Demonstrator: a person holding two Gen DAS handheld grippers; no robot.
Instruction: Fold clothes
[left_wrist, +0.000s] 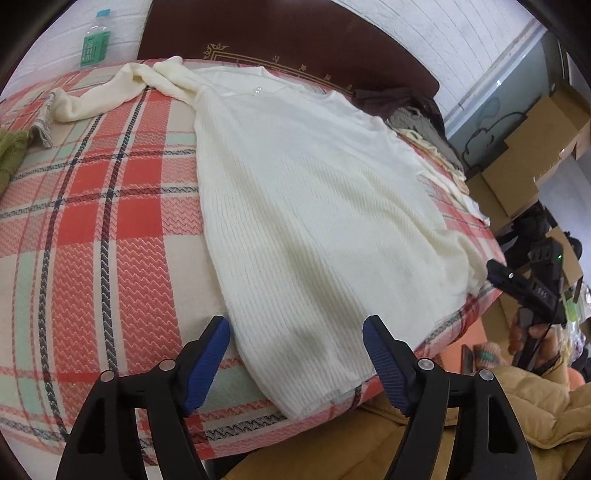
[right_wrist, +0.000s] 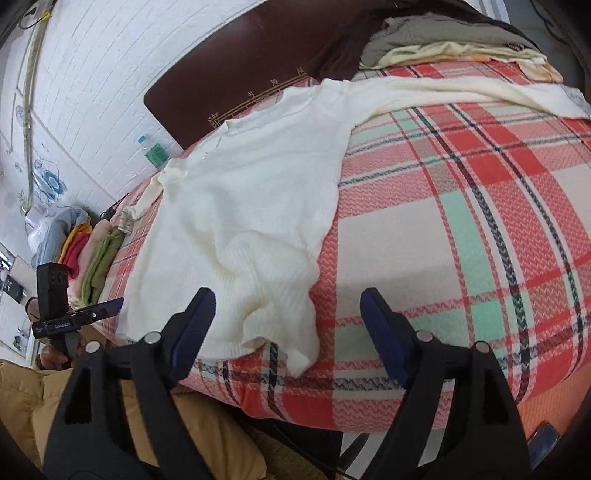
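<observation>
Right now, what I see from my two wrist feeds:

Sweater: my cream ribbed sweater (left_wrist: 314, 206) lies spread flat on the bed, neckline toward the headboard, hem at the near edge of the bed closest to me.
Sleeves: one sleeve (left_wrist: 107, 94) trails away from the sweater's shoulder toward the bottle; the other sleeve (right_wrist: 480, 92) runs out sideways from the sweater toward the clothes pile.
Hem corner: in the right wrist view the sweater's near corner (right_wrist: 280, 325) is rumpled and bunched.
Left gripper: my left gripper (left_wrist: 295, 332) is spread wide, empty, hovering just over the sweater's hem, its blue pads on either side of the near edge.
Right gripper: my right gripper (right_wrist: 288, 306) is also spread apart and holds nothing, close above the sweater's rumpled corner.
Bed: plaid blanket (left_wrist: 110, 221) in red, mint and beige under the sweater.
Headboard: dark brown headboard (left_wrist: 295, 40) just beyond the sweater's neckline.
Bottle: green-labelled bottle (left_wrist: 95, 38) beyond the sweater's far sleeve, by the white wall.
Clothes pile: folded garments (right_wrist: 443, 44) stacked beyond the sweater, beside the headboard.
Other stack: coloured folded clothes (right_wrist: 92, 254) off the sweater's opposite side.
</observation>
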